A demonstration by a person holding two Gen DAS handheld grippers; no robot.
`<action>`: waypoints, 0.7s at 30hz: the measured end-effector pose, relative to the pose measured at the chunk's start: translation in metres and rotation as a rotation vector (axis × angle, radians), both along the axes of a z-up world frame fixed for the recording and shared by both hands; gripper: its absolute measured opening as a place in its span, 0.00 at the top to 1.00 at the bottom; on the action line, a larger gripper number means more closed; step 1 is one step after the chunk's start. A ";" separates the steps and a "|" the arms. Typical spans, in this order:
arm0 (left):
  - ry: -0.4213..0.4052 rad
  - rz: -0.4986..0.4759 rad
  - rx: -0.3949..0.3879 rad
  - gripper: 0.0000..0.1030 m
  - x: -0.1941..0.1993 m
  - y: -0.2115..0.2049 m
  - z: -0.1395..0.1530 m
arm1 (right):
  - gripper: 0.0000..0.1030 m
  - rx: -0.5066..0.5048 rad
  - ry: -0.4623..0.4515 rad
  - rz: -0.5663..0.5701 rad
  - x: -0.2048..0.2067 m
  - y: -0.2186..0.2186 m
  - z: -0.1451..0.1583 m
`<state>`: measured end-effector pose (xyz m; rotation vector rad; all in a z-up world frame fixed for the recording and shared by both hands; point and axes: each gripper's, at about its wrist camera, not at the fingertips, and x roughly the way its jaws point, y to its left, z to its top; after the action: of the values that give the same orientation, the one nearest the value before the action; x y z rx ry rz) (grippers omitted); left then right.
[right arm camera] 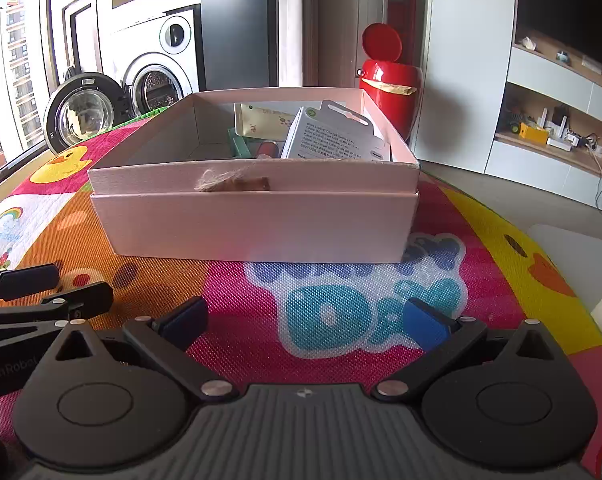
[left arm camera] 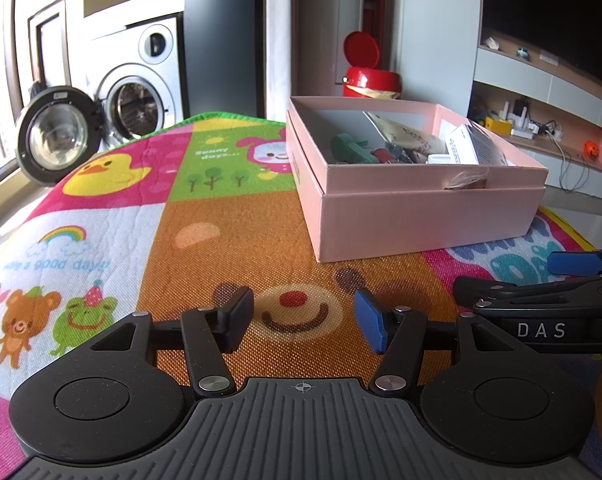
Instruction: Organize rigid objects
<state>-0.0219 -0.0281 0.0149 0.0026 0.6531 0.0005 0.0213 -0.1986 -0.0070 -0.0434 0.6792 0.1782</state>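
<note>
A: So, biggest first: the washing machine [left arm camera: 141, 84] stands far back on the left with its round door [left arm camera: 55, 134] swung open, beside a window. On the right runs a white wall unit with wooden shelves [right arm camera: 557, 148] full of small clutter.

B: And the surface?

A: A bright cartoon play mat [left arm camera: 113, 208], with a duck, a rainbow and a smiling bear face. On it sits the pink box [right arm camera: 257, 216], lidless, nested in a slightly wider pink base. A frayed tuft of twine [right arm camera: 221, 180] hangs at its near wall.

B: What's behind it?

A: A red bin [right arm camera: 389, 84] with its round lid flipped up, just past the far right corner of the box.

B: And inside?

A: A white retail package with printed text [right arm camera: 333, 136] leans upright at the right; behind it is a cream pouch [right arm camera: 265, 120]. A green plastic piece [left arm camera: 349, 148] and something small and red [right arm camera: 267, 148] lie lower down. The rest I can't make out.

B: The grippers?

A: Both are low over the mat, in front of the box, side by side. The left gripper [left arm camera: 301, 318] has its jaws spread and empty above the bear face. The right gripper [right arm camera: 305, 320] is also spread wide and holds nothing. Nothing lies between them and the box.
</note>
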 end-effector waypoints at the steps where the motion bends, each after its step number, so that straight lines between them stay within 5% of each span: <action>1: 0.000 0.000 0.000 0.40 0.000 0.000 0.000 | 0.00 0.000 0.000 0.000 0.000 -0.001 0.000; 21: 0.000 0.000 -0.013 0.40 0.000 0.001 0.000 | 0.00 0.000 0.000 0.000 0.000 -0.001 0.000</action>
<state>-0.0219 -0.0275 0.0153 -0.0095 0.6530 -0.0034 0.0213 -0.1992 -0.0071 -0.0437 0.6792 0.1781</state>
